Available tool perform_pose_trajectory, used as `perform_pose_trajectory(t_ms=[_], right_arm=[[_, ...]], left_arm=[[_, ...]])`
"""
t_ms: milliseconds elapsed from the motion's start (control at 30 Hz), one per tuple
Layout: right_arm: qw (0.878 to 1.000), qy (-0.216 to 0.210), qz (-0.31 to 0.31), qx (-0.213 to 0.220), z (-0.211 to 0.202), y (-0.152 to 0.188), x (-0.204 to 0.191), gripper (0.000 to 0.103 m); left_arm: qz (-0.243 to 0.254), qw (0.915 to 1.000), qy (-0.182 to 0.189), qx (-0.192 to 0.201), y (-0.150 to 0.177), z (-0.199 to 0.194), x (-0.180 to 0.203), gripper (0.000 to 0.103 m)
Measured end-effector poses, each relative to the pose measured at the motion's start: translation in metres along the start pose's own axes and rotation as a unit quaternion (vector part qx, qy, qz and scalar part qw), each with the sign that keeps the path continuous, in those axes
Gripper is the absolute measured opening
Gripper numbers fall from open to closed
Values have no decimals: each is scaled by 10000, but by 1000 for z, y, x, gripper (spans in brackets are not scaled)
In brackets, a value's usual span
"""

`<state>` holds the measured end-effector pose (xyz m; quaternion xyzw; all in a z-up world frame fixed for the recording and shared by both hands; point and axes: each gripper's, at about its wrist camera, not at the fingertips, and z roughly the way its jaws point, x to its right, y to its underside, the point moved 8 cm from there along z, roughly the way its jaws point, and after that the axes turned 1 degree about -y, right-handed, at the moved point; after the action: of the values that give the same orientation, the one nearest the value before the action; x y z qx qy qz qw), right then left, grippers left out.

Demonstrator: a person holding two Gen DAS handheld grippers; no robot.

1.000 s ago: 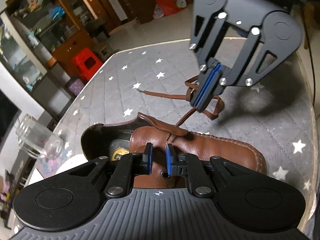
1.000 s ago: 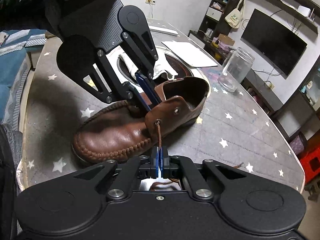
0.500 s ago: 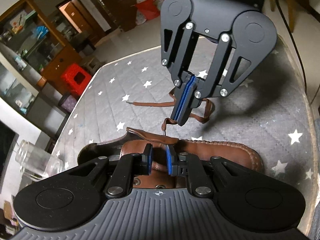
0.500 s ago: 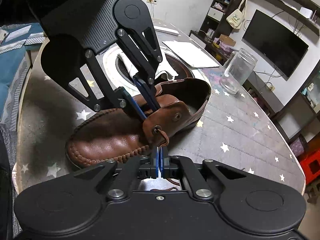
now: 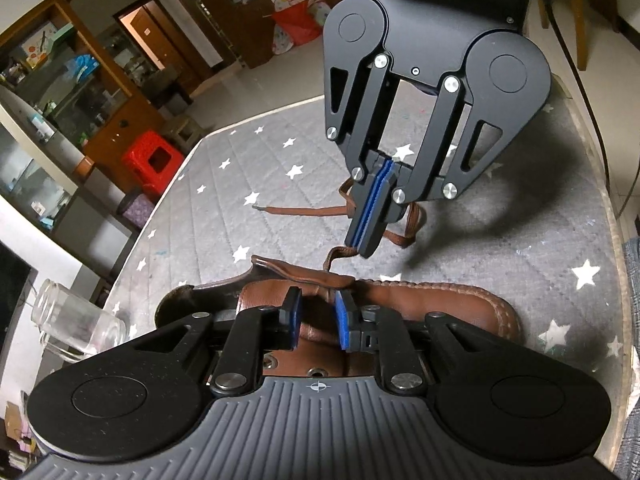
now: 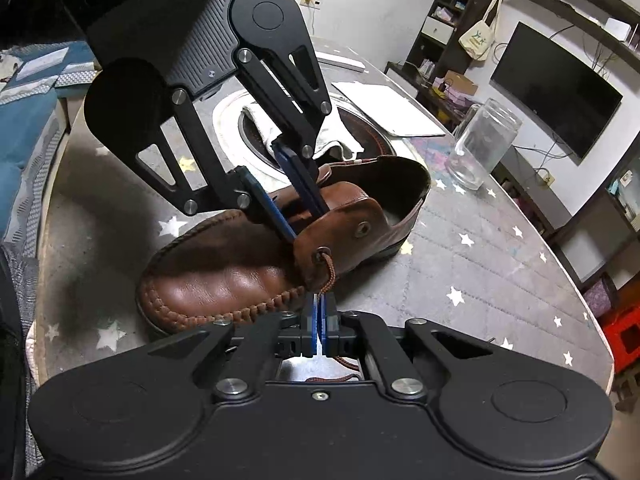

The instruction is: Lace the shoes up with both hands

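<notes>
A clear glass jar (image 6: 482, 142) stands near the far edge of the grey star-patterned tabletop (image 6: 480, 264). A white sheet of paper (image 6: 390, 110) lies flat beside it. A crumpled white cloth (image 6: 340, 140) sits on a round dark inset (image 6: 376, 136).

The left gripper (image 5: 316, 318) has its jaws parted, fingers angled steeply downward. The right gripper (image 5: 370, 222) faces it from the far side, jaws pressed together with the blue pads (image 5: 378, 200) meeting, tips pointing down.
</notes>
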<state>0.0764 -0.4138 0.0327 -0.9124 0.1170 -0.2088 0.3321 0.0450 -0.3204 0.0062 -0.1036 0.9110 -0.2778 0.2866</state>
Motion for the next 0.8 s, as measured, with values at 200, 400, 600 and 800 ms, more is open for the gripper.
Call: perform_pose_trajectory(t_ms=[200, 400, 600, 800], right_arm=[[10000, -60, -31, 49, 0, -4, -2, 2], [10000, -16, 51, 52, -5, -4, -1, 2], [9997, 92, 142, 151, -15, -6, -11, 3], [9992, 201, 222, 254, -24, -9, -23, 8]], left_arm=[[-196, 9998, 69, 16, 0, 5, 0, 10], [-660, 9976, -185, 50, 0, 0, -2, 5], [-1109, 9909, -762, 85, 0, -14, 0, 4], [-1643, 9754, -1455, 208, 7, -48, -12, 3]])
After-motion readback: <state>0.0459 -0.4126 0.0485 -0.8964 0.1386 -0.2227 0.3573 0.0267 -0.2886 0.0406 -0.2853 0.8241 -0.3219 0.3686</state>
